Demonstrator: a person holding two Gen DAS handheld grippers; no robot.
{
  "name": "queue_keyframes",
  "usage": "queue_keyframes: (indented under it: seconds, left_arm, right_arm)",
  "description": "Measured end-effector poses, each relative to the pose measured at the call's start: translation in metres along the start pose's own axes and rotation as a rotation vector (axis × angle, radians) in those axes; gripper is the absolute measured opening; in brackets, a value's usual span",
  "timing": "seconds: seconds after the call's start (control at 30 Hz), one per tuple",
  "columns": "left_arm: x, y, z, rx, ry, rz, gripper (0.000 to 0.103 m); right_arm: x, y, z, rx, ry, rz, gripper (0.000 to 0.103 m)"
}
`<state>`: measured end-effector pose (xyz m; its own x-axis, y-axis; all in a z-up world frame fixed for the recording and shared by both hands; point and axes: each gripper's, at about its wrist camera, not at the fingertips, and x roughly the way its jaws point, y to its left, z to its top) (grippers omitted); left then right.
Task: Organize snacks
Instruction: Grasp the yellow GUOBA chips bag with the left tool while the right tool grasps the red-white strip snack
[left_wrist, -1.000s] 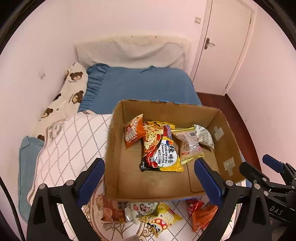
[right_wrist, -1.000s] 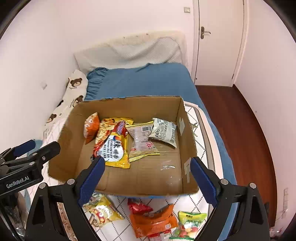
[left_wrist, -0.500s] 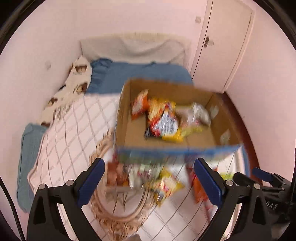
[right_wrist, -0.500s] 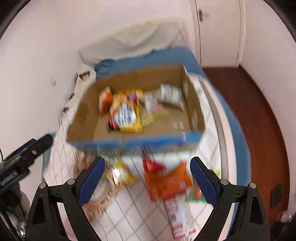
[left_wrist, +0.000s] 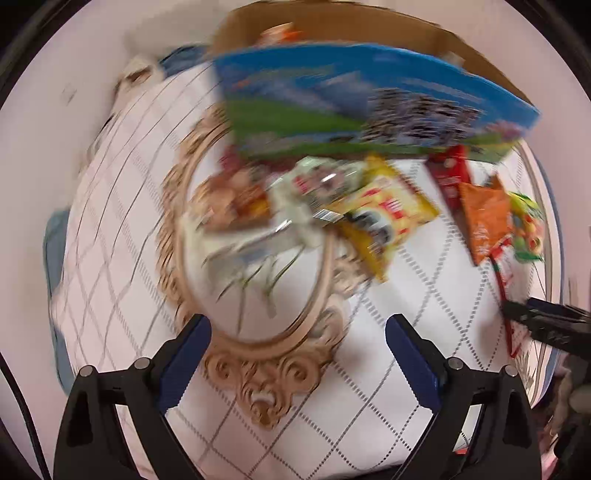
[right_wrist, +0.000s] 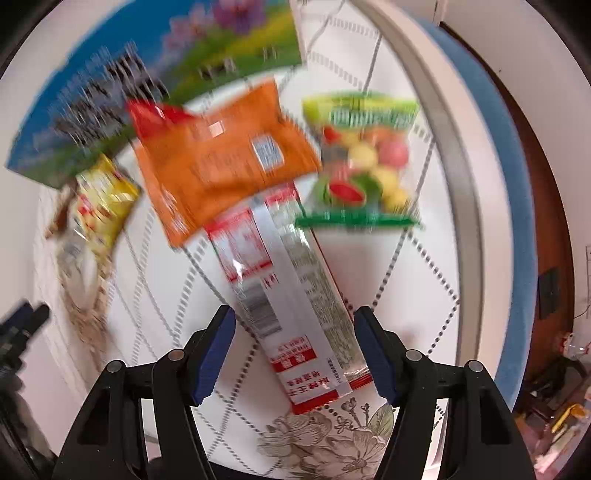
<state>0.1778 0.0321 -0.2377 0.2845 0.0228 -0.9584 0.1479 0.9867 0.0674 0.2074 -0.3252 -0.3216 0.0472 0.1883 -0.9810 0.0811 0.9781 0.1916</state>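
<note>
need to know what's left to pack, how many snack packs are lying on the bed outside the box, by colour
orange: 1, the orange pack
yellow: 1, the yellow pack
green, fruit print: 1
red: 1
red and white long pack: 1
blurred packs, left: about 2
total: about 7

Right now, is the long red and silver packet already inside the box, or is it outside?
Outside. The long red and silver packet lies flat on the white quilt, in front of the box, between the open fingers of the right gripper.
</note>
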Motion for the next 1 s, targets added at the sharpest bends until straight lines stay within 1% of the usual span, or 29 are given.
queue_keyframes:
  seconds: [0.07,0.17,0.23,0.27,0.3,0.37,0.43,0.5,0.53,0.6,0.7,0.77,0.8,0.9,0.97,1.0]
  left_arm:
    - [0.0,-0.019,0.016,0.085,-0.008,-0.013,0.097]
    - [0.007,-0.048,0.041,0.221,-0.002,-0.01,0.097]
    - [0.016,-0.064,0.055,0.301,0.013,0.026,0.097]
    - [0.022,-0.071,0.061,0.34,0.031,0.029,0.097]
    - [0.028,-0.077,0.066,0.366,0.049,0.034,0.097]
    - [0.04,-0.087,0.074,0.41,0.091,0.04,0.097]
    - [0.049,-0.093,0.08,0.431,0.122,0.044,0.097]
    - [0.057,-0.1,0.084,0.445,0.158,0.033,0.096]
    - [0.06,-0.102,0.087,0.451,0.166,0.032,0.093]
    - [0.067,-0.111,0.087,0.473,0.186,0.038,0.075]
    - [0.076,-0.122,0.085,0.451,0.194,0.062,0.064]
    - [0.08,-0.122,0.084,0.394,0.203,0.046,0.06]
    - [0.08,-0.118,0.083,0.347,0.207,0.032,0.059]
    - [0.077,-0.103,0.073,0.187,0.248,-0.06,0.059]
    - [0.077,-0.094,0.063,0.1,0.274,-0.12,0.059]
    - [0.078,-0.093,0.06,0.082,0.282,-0.141,0.059]
  right_arm:
    - [0.007,0.001,-0.002,-0.03,0.002,-0.021,0.07]
    - [0.013,0.0,-0.003,-0.045,0.011,-0.018,0.071]
    - [0.014,-0.001,-0.002,-0.046,0.023,-0.006,0.068]
    - [0.015,0.0,-0.001,-0.053,0.031,-0.006,0.063]
    - [0.015,-0.002,0.003,-0.052,0.036,0.002,0.063]
    - [0.013,-0.009,0.005,-0.042,0.055,0.054,0.063]
    - [0.01,-0.014,0.008,-0.027,0.083,0.111,0.063]
    - [0.007,-0.021,0.009,-0.001,0.074,0.145,0.064]
    - [0.007,-0.025,0.011,0.008,0.069,0.157,0.065]
    - [0.007,-0.031,0.014,0.011,0.059,0.165,0.066]
    - [0.012,-0.031,0.022,-0.042,0.06,0.144,0.066]
    - [0.011,-0.026,0.021,-0.071,0.086,0.133,0.066]
    - [0.01,-0.026,0.022,-0.078,0.094,0.142,0.066]
    - [-0.002,-0.027,0.018,-0.061,0.101,0.193,0.066]
    - [-0.01,-0.032,0.021,-0.059,0.077,0.184,0.067]
    - [-0.012,-0.034,0.024,-0.061,0.069,0.167,0.067]
